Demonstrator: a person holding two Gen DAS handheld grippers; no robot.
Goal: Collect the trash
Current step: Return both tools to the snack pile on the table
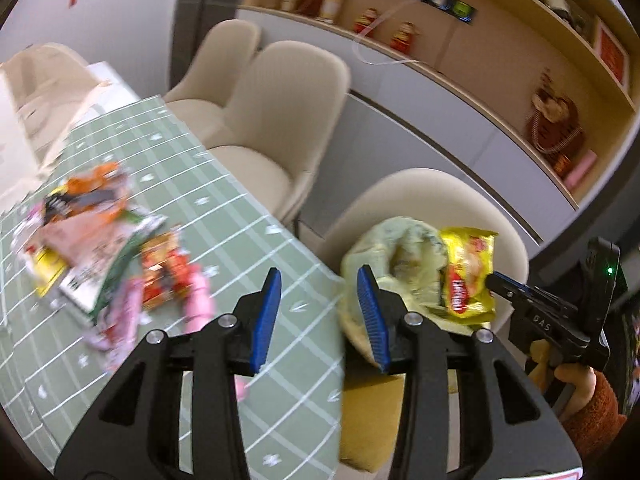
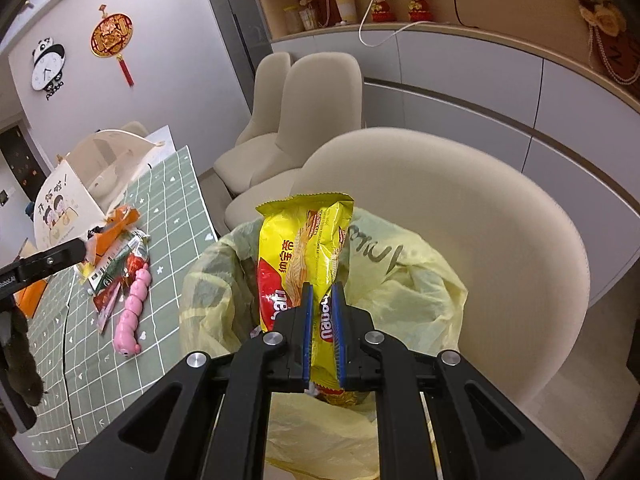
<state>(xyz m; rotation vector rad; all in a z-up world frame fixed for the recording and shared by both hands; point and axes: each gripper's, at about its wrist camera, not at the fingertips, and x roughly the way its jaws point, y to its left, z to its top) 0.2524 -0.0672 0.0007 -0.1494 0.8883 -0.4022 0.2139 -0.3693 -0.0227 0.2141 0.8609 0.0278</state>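
My right gripper (image 2: 321, 296) is shut on a yellow and red snack wrapper (image 2: 304, 256) and holds it over the open mouth of a pale yellow trash bag (image 2: 412, 284). In the left wrist view the same wrapper (image 1: 468, 272) hangs over the bag (image 1: 384, 252), held by the right gripper (image 1: 494, 280). My left gripper (image 1: 320, 292) is open and empty above the table's edge. A pile of wrappers (image 1: 92, 236) lies on the green checked tablecloth (image 1: 248, 248); it also shows in the right wrist view (image 2: 116, 256), with a pink caterpillar toy (image 2: 132, 312) beside it.
The trash bag stands in front of a cream chair (image 2: 460, 200). Two more cream chairs (image 2: 304, 116) stand along the table. A white folded food cover (image 2: 96, 176) sits at the table's far end. Cabinets and shelves (image 2: 480, 64) run along the wall.
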